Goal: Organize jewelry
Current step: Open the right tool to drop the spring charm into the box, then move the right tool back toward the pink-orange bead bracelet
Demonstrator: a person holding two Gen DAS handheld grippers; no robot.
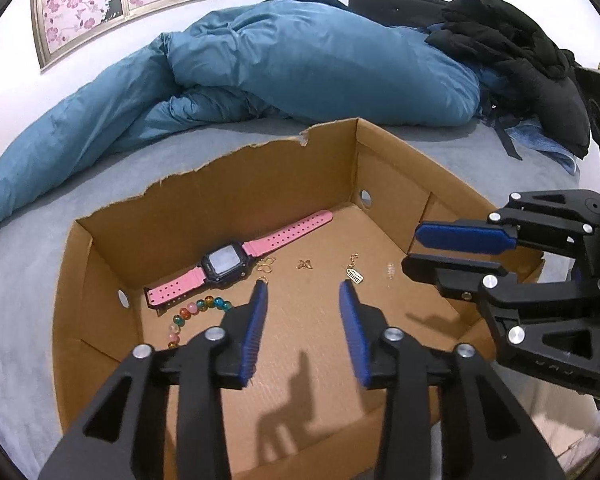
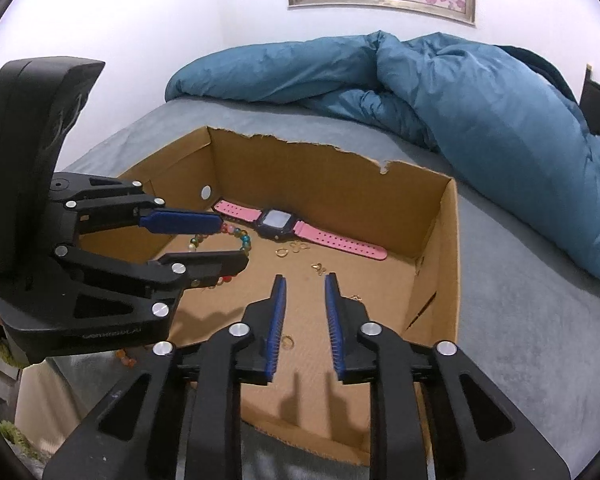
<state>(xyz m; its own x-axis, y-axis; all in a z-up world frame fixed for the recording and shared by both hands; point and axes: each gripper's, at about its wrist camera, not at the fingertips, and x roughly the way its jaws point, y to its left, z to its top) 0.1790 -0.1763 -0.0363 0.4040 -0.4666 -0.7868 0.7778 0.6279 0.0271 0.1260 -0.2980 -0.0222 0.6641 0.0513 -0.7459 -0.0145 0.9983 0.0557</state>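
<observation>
Item: cardboard box (image 1: 228,184) on a bed, holding loose jewelry; both grippers are hovering over its floor.

- Left gripper (image 1: 303,294): jaws are standing apart, nothing between the pads. Just ahead of its left fingertip a gold ring (image 1: 262,280) is lying; beyond that, a pink watch (image 1: 236,260) is stretching along the far wall. A beaded bracelet (image 1: 192,314) is curving to the left of the fingers. A gold tag charm (image 1: 354,274) is sitting just ahead of the right fingertip, with a small butterfly piece (image 1: 304,265) between and further on.
- Right gripper (image 2: 305,280): jaws are standing narrowly apart, empty. A small gold hoop (image 2: 287,342) is lying beneath, between the fingers.

Step in hand, as judged: both tools are being positioned for a first pick; no piece is yet being lifted.

Next move calls for: choosing one small piece, lowering the fingertips to the cardboard on either side of it, and closing finely, since thin rings are likely to slip.
</observation>
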